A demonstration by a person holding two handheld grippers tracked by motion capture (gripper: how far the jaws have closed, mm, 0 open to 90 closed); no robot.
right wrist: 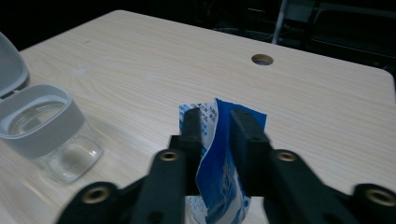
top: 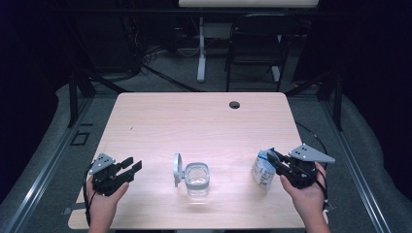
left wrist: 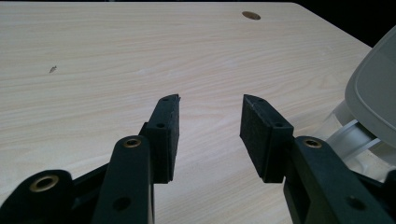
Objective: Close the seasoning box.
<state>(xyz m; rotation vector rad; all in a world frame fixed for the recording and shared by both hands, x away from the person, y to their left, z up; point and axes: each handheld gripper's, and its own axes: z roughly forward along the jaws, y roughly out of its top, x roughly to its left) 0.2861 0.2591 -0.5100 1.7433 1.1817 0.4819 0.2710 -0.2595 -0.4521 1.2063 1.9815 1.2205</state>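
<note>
Clamped the right gripper (right wrist: 217, 116) on the top of a blue and white pouch (right wrist: 219, 175), pads pressed against both faces of the crumpled upper edge. Kept the pouch upright below the jaws, base apparently on the counter (top: 194, 121), most likely so the contents sat low and the mouth pointed up, ready for a tilt and a pour. Pinched high rather than around the belly, probably to leave the body free to hang and swing over a rim. Held the left gripper (left wrist: 210, 105) with jaws spread apart and nothing between them, low over bare wood, well apart from the pouch. Looked like a waiting pose: close enough to steady something, out of the pouring path. Found a clear container (right wrist: 51, 135) with a grey collar beyond and to the left of the right gripper's jaws, just off to the right of the left gripper's jaws, roughly between the two. Stood open, its grey hinged lid (top: 177, 170) flipped up on the side nearer the left gripper, away from the pouch, which kept the mouth unobstructed from the pouch side. Appeared empty through the clear wall. Judged the pour not yet begun. Noted a round cable hole (top: 234, 104) far ahead of both grippers, near the counter's back edge.
</note>
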